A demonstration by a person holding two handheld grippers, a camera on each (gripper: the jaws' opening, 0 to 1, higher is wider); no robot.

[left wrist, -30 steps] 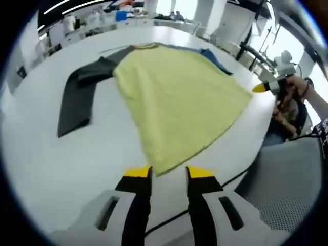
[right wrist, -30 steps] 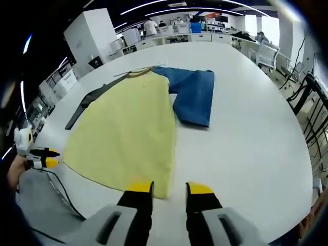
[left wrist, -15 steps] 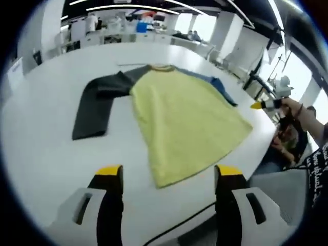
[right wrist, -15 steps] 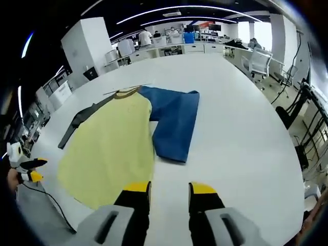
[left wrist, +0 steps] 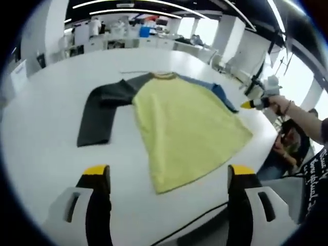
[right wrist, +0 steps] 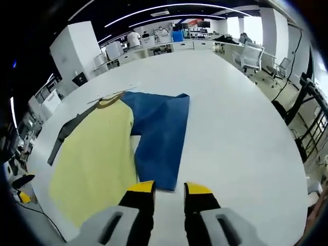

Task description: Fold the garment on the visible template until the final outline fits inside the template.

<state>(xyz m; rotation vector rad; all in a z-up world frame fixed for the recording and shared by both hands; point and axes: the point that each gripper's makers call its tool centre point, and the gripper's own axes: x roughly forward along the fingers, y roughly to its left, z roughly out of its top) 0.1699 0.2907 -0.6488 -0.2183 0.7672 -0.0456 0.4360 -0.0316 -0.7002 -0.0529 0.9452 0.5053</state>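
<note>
While the garment (left wrist: 182, 128) is lying flat on the smooth white worktop (left wrist: 46, 128), its soft yellow body is running lengthwise from collar to hem, flanked by a dark grey sleeve (left wrist: 100, 115) and a blue sleeve (right wrist: 161, 136). The left gripper (left wrist: 169, 177) is gaping wide, empty; the right gripper (right wrist: 169, 188) is hovering narrowly parted, empty, just before the blue sleeve's end.

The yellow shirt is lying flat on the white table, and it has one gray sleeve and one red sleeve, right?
Almost. The shirt does lie flat on the white table, and one sleeve is gray, but the other sleeve is blue, not red. The right gripper view shows it best, spread out just ahead of the right gripper.
</note>
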